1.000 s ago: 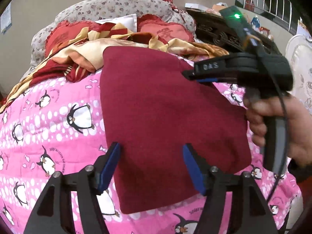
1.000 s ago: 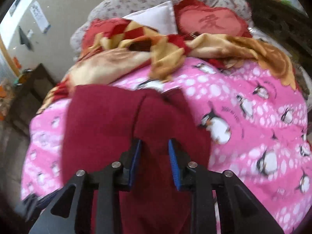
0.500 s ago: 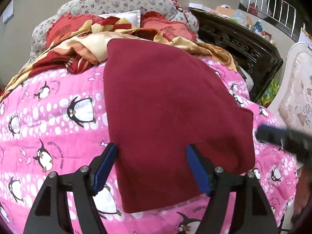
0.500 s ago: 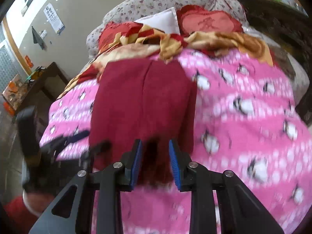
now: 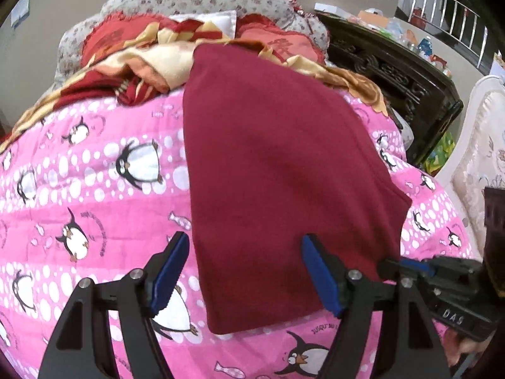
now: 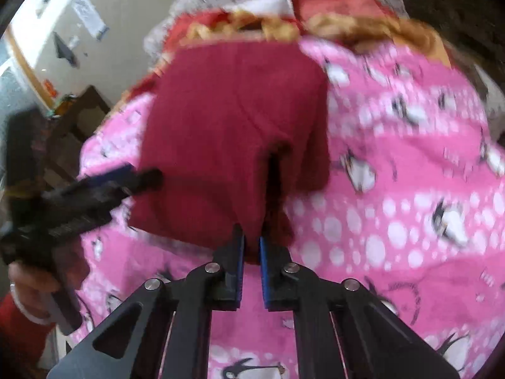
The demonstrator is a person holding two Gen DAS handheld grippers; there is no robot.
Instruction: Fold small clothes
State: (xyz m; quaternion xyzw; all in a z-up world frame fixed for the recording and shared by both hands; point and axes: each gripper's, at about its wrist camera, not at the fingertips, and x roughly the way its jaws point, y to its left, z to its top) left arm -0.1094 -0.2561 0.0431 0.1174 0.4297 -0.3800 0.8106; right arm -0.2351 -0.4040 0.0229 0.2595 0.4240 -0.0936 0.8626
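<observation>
A dark red garment (image 5: 277,164) lies spread on a pink penguin quilt (image 5: 88,189); it also shows in the right wrist view (image 6: 233,120). My left gripper (image 5: 244,271) is open, its blue pads either side of the garment's near left edge, just above it. My right gripper (image 6: 251,249) is shut on the garment's near corner, with red cloth pinched between its blue pads. The right gripper also shows at the lower right of the left wrist view (image 5: 410,267). The left gripper shows at the left of the right wrist view (image 6: 126,177).
A pile of red and yellow blankets and pillows (image 5: 151,60) lies at the far end of the bed. A dark carved wooden table (image 5: 401,72) and a white upholstered chair (image 5: 479,145) stand to the right. A dark side table (image 6: 79,117) stands on the left.
My right gripper has pulled back from the far side of the garment to its near corner and closed down on the cloth. The left gripper stayed open over the near edge.
</observation>
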